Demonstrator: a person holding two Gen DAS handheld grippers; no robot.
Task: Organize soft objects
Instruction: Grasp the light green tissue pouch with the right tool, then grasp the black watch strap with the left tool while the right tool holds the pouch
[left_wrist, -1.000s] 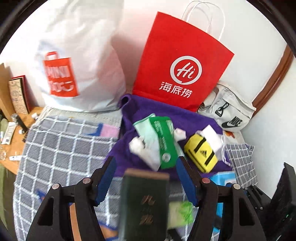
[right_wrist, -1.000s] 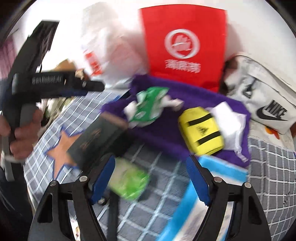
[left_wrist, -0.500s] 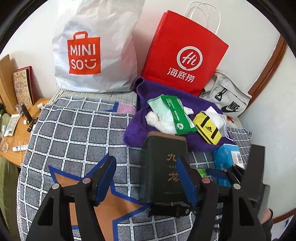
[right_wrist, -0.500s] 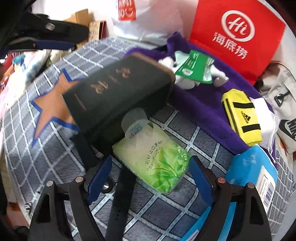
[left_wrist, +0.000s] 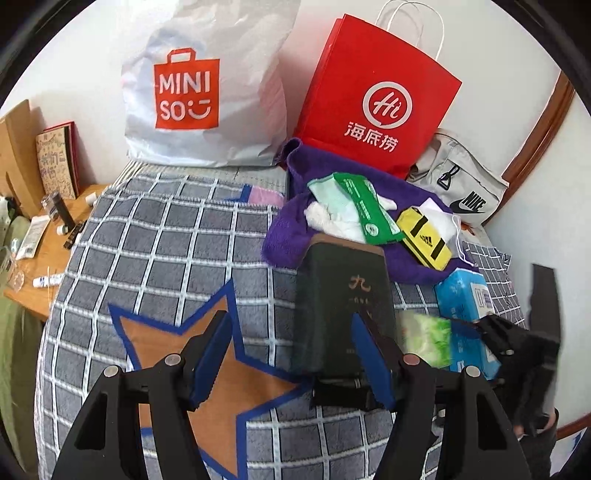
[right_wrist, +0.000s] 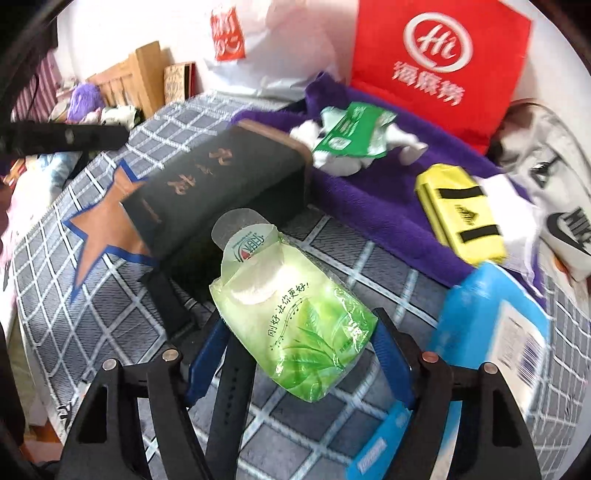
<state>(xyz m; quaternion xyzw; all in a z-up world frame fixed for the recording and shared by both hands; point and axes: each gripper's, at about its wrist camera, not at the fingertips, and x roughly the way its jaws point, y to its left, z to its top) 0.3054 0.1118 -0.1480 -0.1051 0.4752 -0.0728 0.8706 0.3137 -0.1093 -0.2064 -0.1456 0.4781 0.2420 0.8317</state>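
One soft green plastic tissue pack (right_wrist: 295, 321) lies on the grey checked blanket (right_wrist: 122, 314) between the closing jaws of the right gripper (right_wrist: 299, 354), not yet pinched, so it should squeeze mid-body, clear of the dark box (right_wrist: 218, 199), while the left gripper (left_wrist: 291, 358) hangs open, empty.

Open run of checked blanket (left_wrist: 155, 258) on the left, clear from the orange star (left_wrist: 221, 373) back to the MINISO bag (left_wrist: 207, 85). Right half crowded: dark box (left_wrist: 343, 302) across the middle, green tissue pack (right_wrist: 295, 317) just beside it, blue tissue pack (right_wrist: 495, 317) beyond, purple towel (right_wrist: 376, 206) heaped with wipes pouch (right_wrist: 351, 129) and yellow adidas pouch (right_wrist: 458, 210). Back edge walled by red Haidilao bag (left_wrist: 376, 96) and Nike bag (left_wrist: 458, 184).
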